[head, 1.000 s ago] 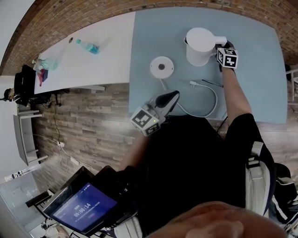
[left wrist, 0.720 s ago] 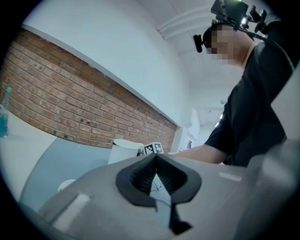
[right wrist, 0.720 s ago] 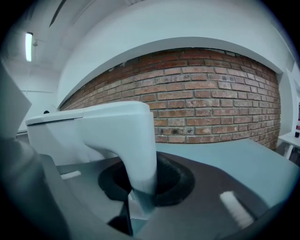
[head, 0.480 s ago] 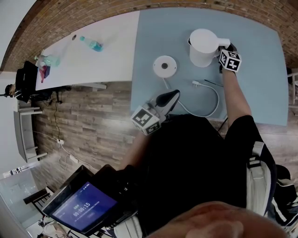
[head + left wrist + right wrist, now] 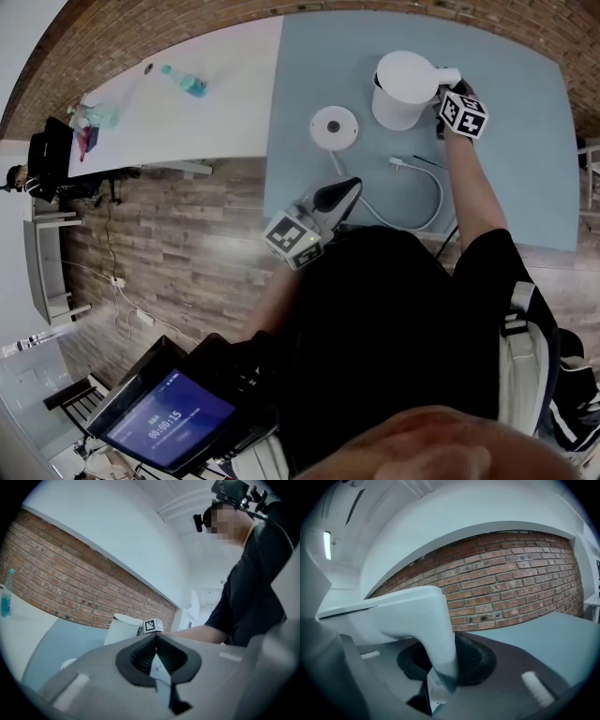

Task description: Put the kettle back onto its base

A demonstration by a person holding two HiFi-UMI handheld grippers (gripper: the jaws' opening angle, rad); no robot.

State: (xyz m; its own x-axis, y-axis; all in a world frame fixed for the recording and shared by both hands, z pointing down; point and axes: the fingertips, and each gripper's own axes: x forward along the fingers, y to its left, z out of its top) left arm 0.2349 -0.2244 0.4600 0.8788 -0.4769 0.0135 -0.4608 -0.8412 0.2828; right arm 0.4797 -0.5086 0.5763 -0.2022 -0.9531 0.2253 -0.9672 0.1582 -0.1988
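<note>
The white kettle is at the far side of the blue-grey table, to the right of its round white base. My right gripper is shut on the kettle's handle, which runs down between the jaws; the jaws have just been opening a little around it. My left gripper hangs near the table's front edge, pointing level, shut on nothing. In the left gripper view the kettle stands ahead of the left gripper.
The base's white cable loops over the table to a loose plug. A white table adjoins on the left with a blue bottle. A brick wall runs behind the tables.
The right gripper has risen slightly with the kettle, and the kettle has shifted a little left toward the base. The left gripper has stayed put.
</note>
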